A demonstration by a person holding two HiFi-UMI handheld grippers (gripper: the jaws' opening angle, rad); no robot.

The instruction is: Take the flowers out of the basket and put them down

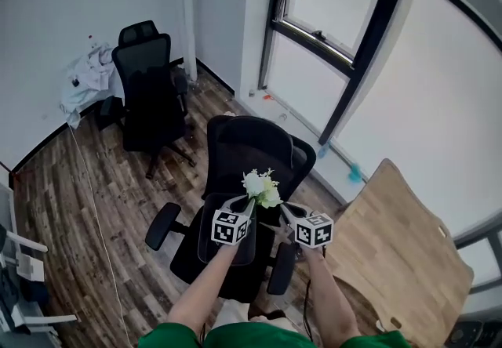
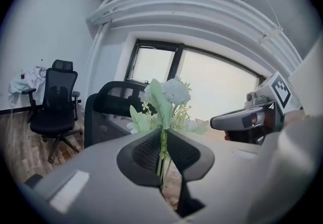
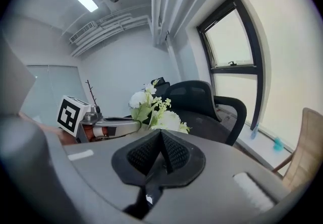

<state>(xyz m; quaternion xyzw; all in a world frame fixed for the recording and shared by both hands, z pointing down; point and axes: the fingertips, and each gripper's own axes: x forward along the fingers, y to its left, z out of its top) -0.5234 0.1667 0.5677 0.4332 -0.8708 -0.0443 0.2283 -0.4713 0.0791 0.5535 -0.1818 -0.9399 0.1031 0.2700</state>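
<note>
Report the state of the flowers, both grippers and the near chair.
flowers: upright, stems clamped, held in the air over the near chair.
left gripper: shut on the flowers' stems.
right gripper: shut, nothing between its jaws.
near chair: upright on the floor.

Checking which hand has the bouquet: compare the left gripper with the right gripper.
The left gripper is closed on the stems of the flowers; the right gripper has its jaws together with nothing between them. In the head view the blooms rise from the left gripper's tips, while the right gripper only sits beside them. Shared: both are held side by side above the black chair, pointing the same way.
</note>
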